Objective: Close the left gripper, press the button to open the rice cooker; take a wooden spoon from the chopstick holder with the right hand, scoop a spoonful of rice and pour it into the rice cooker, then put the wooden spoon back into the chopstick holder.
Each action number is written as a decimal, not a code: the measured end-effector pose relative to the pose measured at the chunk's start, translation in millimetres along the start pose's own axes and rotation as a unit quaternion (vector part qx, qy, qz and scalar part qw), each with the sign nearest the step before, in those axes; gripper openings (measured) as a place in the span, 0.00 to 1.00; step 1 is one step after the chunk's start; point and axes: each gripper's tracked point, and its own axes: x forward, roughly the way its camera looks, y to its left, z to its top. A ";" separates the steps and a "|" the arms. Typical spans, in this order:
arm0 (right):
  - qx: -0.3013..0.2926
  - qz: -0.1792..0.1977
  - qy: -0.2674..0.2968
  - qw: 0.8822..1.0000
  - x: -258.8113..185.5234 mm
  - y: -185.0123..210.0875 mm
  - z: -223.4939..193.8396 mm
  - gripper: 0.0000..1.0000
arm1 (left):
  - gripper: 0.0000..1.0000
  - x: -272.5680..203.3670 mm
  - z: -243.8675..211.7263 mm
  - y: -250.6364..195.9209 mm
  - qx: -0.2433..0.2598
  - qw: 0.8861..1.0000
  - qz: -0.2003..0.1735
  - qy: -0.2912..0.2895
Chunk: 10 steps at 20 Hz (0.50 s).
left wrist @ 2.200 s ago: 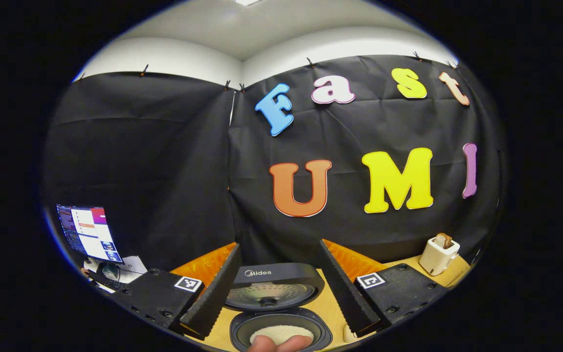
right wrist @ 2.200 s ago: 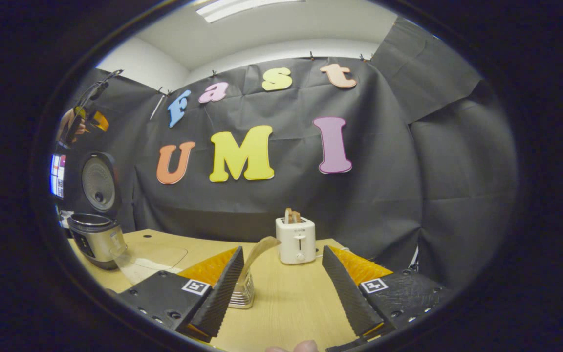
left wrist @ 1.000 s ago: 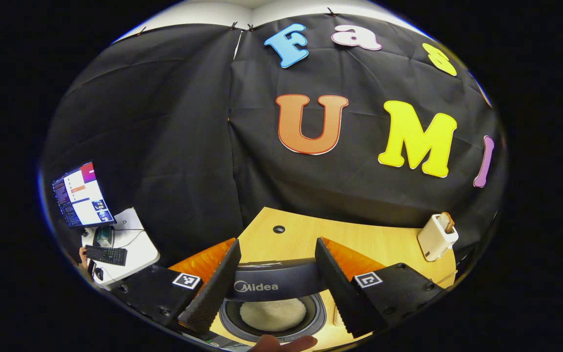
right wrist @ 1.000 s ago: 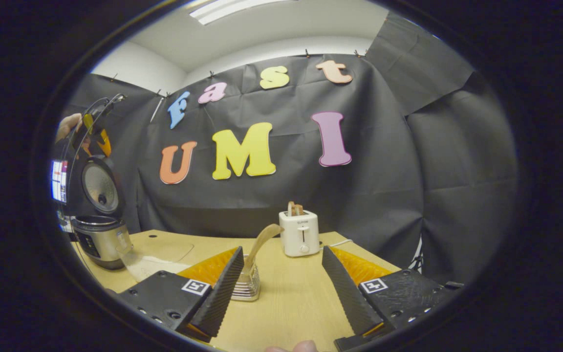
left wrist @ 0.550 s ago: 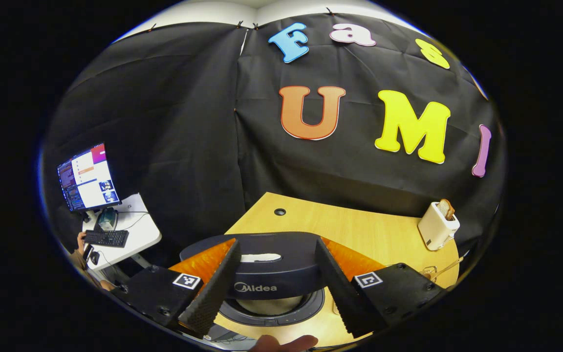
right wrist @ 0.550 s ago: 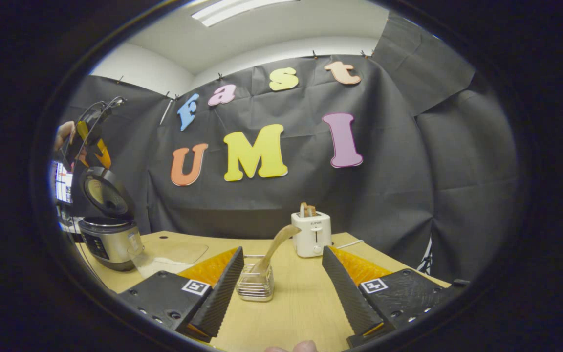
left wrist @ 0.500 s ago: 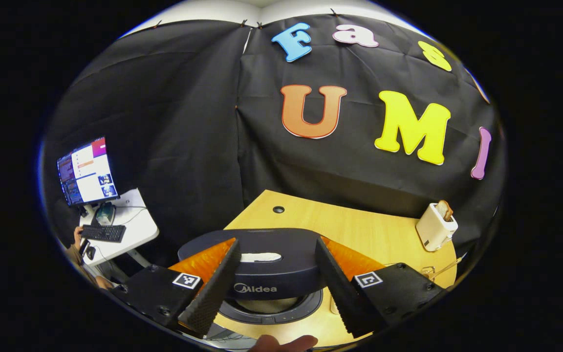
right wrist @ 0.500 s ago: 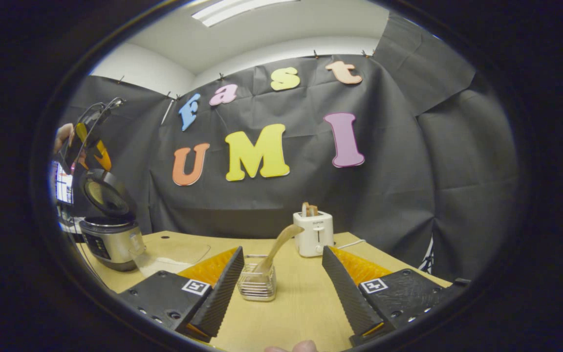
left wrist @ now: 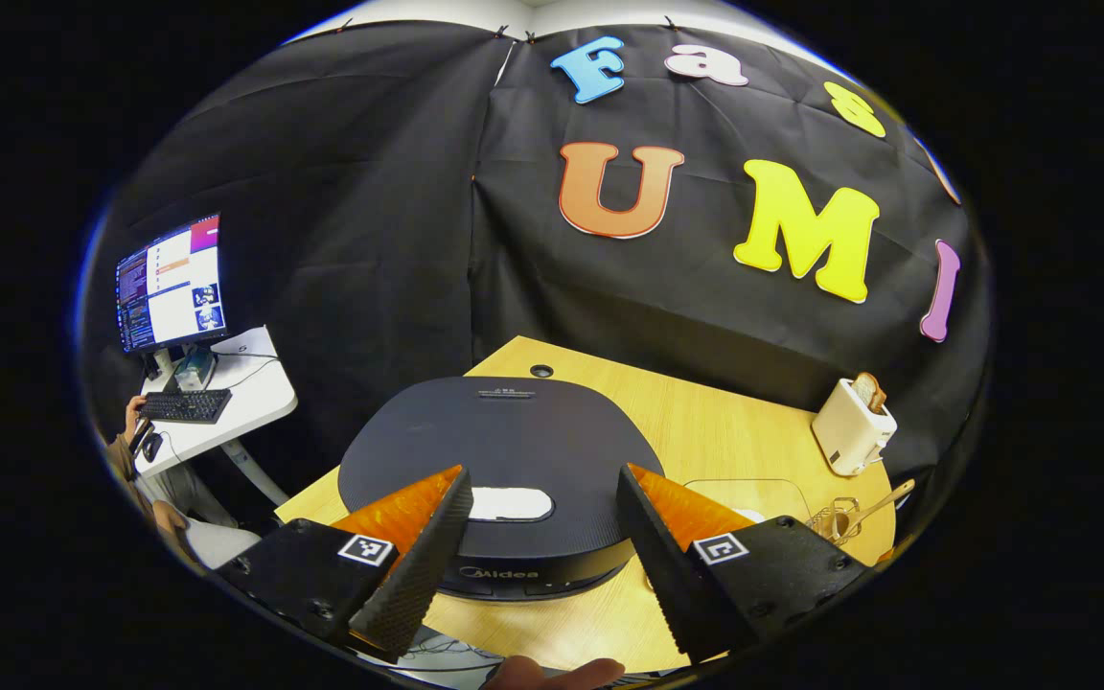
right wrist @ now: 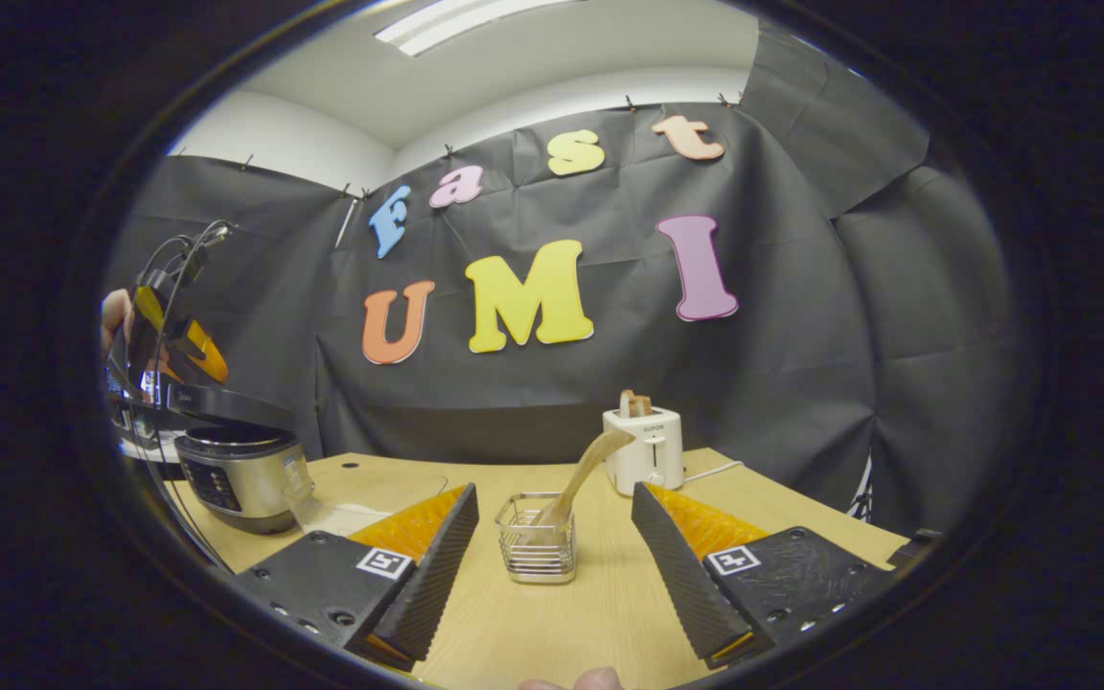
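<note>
two tongs: both stand wide apart and hold nothing.
left tongs (left wrist: pixel 533 546): fingers spread to either side of the dark grey rounded rice cooker lid (left wrist: pixel 499 446), hovering just above its front edge; i cannot tell whether they touch it.
right tongs (right wrist: pixel 552 565): open over the light wooden desk (right wrist: pixel 600 613), aimed at the holder, well short of it.
rice cooker (right wrist: pixel 241 470): black-lidded, silver-bodied pot at the desk's left end; in the right gripper view the lid sits low over the body with a gap under its front, so it looks nearly shut, not latched.
pale oval button (left wrist: pixel 509 503): on the lid's front, between the left fingers.
chopstick holder (right wrist: pixel 538 551): small square wire basket standing on the desk, just ahead of the right tongs.
wooden spoon (right wrist: pixel 583 474): pale, leaning up and to the right out of the holder, bowl end uppermost.
rice dish (right wrist: pixel 370 498): clear shallow container between cooker and holder; contents hard to make out.
white toaster (right wrist: pixel 644 448): at the far desk edge, bread sticking out of the slots.
progress: spoon sits in the holder and the cooker is near closed, so the scooping and returning look done, though whether rice went in is hidden by the lid.
left to do: judged from this, nothing in the task sentence; only the lid needs seating.
</note>
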 end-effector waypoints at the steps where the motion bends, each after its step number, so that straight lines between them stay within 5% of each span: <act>1: -0.001 0.001 0.000 1.000 -0.5 1.6 0.4 0.95 | 0.98 0.6 -4.7 -0.3 0.003 1.000 0.000 -0.003; 10: 0.002 0.005 0.002 1.000 -1.5 5.7 -7.2 0.91 | 0.98 13.0 -35.4 1.1 0.023 0.999 0.016 -0.040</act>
